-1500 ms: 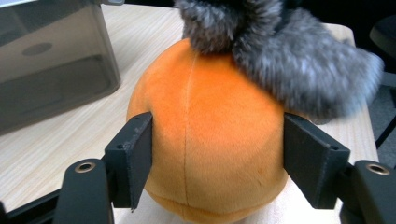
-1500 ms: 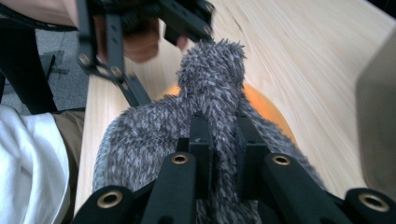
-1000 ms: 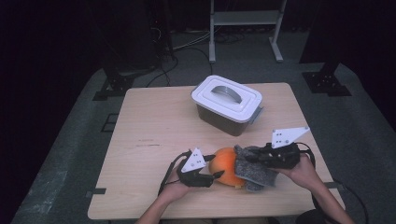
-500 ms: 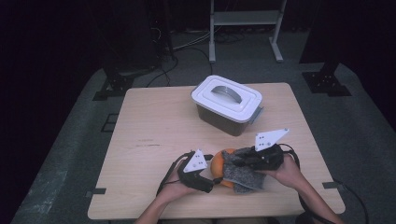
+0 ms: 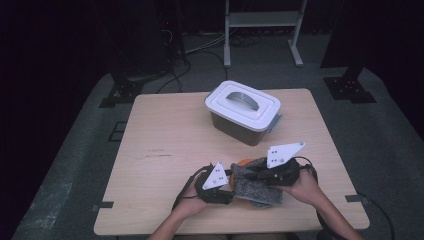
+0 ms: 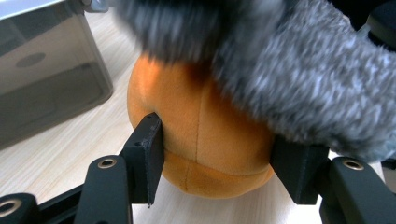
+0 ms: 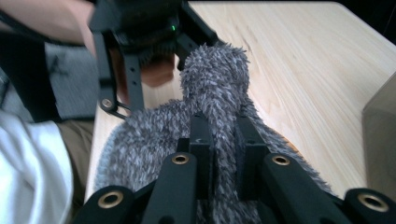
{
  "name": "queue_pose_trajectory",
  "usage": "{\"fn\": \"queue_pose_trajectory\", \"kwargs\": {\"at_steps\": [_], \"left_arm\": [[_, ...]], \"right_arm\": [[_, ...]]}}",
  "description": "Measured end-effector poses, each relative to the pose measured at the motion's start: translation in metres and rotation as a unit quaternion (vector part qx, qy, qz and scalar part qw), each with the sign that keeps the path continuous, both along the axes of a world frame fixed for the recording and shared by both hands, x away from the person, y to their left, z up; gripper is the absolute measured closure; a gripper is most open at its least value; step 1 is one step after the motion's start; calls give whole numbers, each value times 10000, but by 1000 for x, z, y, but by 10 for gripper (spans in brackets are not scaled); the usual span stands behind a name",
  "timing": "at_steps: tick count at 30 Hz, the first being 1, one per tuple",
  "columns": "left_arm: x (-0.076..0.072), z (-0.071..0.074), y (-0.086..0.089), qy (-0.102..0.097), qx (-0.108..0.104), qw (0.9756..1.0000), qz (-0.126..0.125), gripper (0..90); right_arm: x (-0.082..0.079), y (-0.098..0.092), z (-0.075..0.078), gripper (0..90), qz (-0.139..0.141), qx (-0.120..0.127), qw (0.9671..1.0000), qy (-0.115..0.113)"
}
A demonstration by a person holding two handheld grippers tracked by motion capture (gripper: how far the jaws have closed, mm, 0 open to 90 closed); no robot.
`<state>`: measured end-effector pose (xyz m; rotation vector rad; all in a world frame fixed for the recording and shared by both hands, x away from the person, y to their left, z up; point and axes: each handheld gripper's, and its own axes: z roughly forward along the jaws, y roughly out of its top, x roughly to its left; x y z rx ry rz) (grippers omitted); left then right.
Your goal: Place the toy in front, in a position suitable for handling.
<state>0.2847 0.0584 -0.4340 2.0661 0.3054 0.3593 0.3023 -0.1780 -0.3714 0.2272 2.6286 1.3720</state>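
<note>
An orange plush ball lies near the table's front edge, mostly covered by a grey fuzzy cloth. My left gripper reaches in from the left. Its jaws have just been closing on the ball, and in the left gripper view both pads press the ball's sides under the grey cloth. My right gripper comes from the right. In the right gripper view it is shut on a raised fold of the cloth, with the left gripper beyond it.
A grey plastic box with a white lid and handle stands at the back middle of the wooden table, close behind the ball. Its dark wall shows at the left in the left gripper view. Bare tabletop stretches to the left.
The right gripper has moved left with the grey cloth, drawing it over the orange ball, so less orange shows. The left hand has stayed in place.
</note>
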Motion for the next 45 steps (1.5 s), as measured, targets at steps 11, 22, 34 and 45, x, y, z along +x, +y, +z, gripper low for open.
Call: {"fn": "queue_pose_trajectory", "kwargs": {"at_steps": [11, 22, 34, 45], "left_arm": [[1, -1, 2, 22, -36, 10000, 43, 398], [2, -8, 8, 102, 72, 9999, 65, 394], [5, -5, 9, 325, -277, 9991, -38, 152], [7, -14, 22, 268, -215, 9994, -50, 313]], "right_arm": [[13, -24, -1, 802, -399, 100, 9990, 199], [14, -27, -10, 800, -397, 351, 9978, 408], [13, -25, -25, 796, -213, 487, 9964, 663], [14, -24, -28, 795, -274, 414, 9971, 578]]}}
